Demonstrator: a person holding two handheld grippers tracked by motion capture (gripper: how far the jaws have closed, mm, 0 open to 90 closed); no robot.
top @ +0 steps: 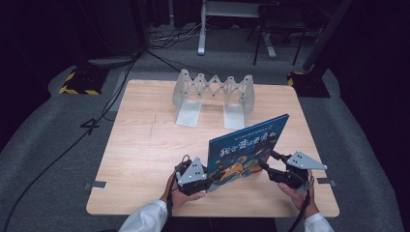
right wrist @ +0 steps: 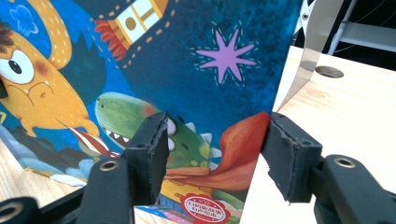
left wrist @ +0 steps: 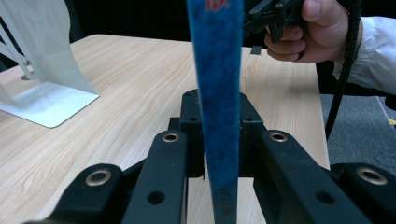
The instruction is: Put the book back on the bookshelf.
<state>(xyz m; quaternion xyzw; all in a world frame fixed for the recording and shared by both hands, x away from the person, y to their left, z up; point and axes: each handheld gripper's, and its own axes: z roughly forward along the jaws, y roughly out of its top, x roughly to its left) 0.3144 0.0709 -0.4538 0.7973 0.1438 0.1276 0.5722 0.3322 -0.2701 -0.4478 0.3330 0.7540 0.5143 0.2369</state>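
Note:
A blue picture book (top: 246, 145) with a cartoon cover stands upright on its lower edge near the front of the wooden table (top: 145, 145). My left gripper (top: 207, 171) is shut on the book's lower left corner; in the left gripper view the thin blue edge (left wrist: 218, 93) runs up between the two black jaws of the left gripper (left wrist: 218, 107). My right gripper (top: 267, 160) sits at the book's lower right corner, open. In the right gripper view, the right gripper (right wrist: 215, 149) has its pads spread in front of the cover (right wrist: 187, 70), not pressing on it.
A white accordion-style book rack (top: 212, 94) stands at the table's far middle, its foot also seen in the left gripper view (left wrist: 42, 70). Cables and black-yellow stand bases (top: 80, 82) lie on the grey floor beyond. The other hand (left wrist: 308, 28) holds its gripper behind the book.

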